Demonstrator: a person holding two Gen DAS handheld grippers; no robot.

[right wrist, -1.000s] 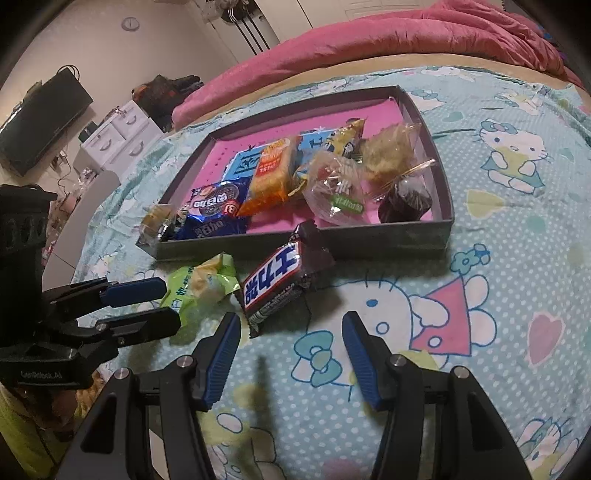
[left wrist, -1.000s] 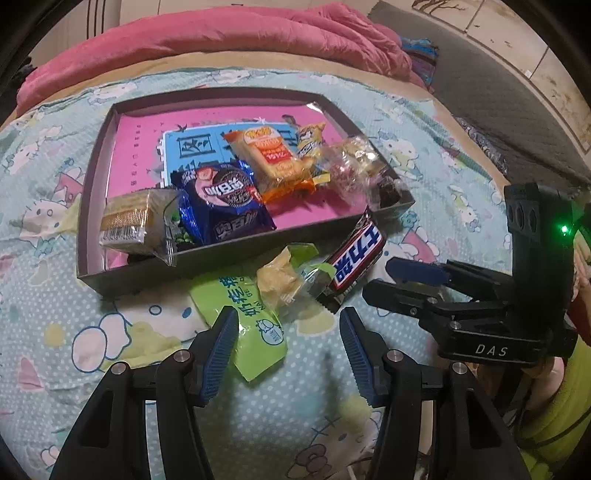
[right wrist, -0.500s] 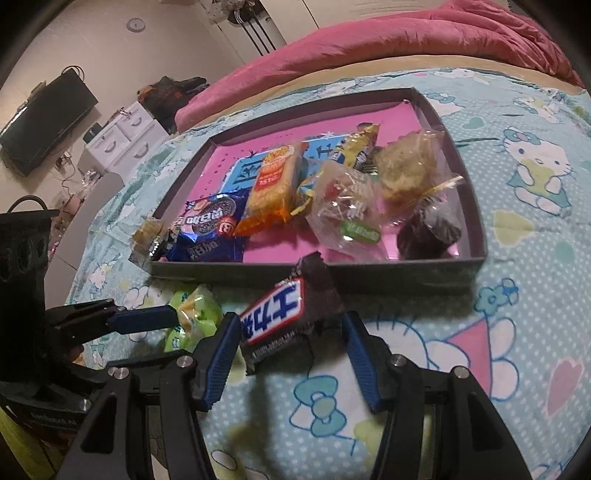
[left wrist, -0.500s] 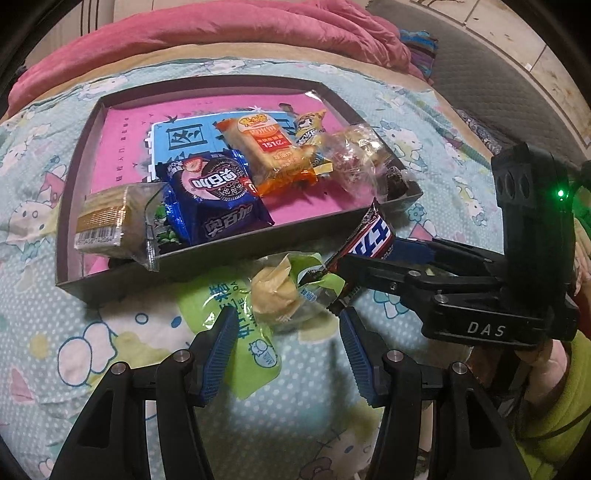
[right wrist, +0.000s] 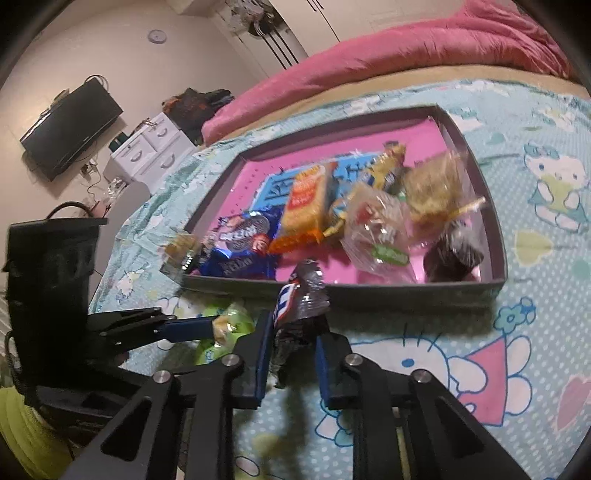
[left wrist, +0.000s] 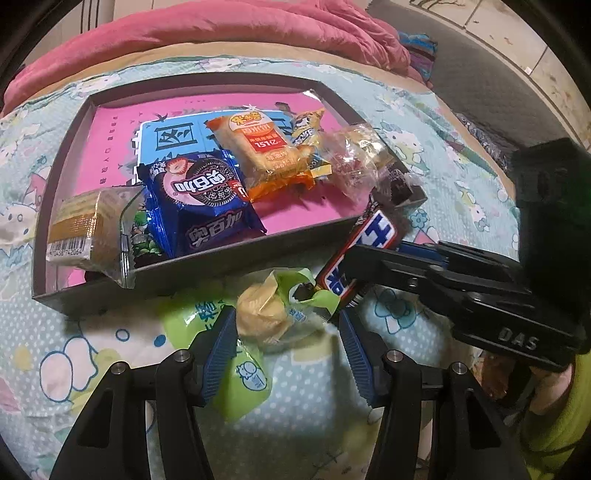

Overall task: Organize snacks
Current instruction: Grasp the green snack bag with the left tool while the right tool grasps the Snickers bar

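The right tool (right wrist: 291, 354) is clamping a dark chocolate bar (right wrist: 301, 295), its jaws having just been closing on the wrapper. The bar is sticking up tilted between the pads, just in front of the near wall of the tray (right wrist: 406, 290). In the left wrist view the same bar (left wrist: 373, 240) is leaning against the tray's near right corner, held by the right tool (left wrist: 347, 273).

The left tool (left wrist: 286, 332) is standing half open, its blue pads (left wrist: 221, 339) on either side of a yellow pastry in a green wrapper (left wrist: 264, 314) but not pressing it. That snack is lying on the bed sheet (left wrist: 74, 350), just outside the tray (left wrist: 110, 291), touching the bar's lower end.

Inside the tray are lying a blue cookie pack (left wrist: 201, 199), an orange cracker pack (left wrist: 269, 155), a gold-wrapped cake (left wrist: 81, 229) at the near left, clear-bagged sweets (left wrist: 351, 158) and a dark bun (left wrist: 400, 184) in the near right corner. The two tools are crowding each other in front of the tray. A pink quilt (left wrist: 221, 33) is lying beyond.
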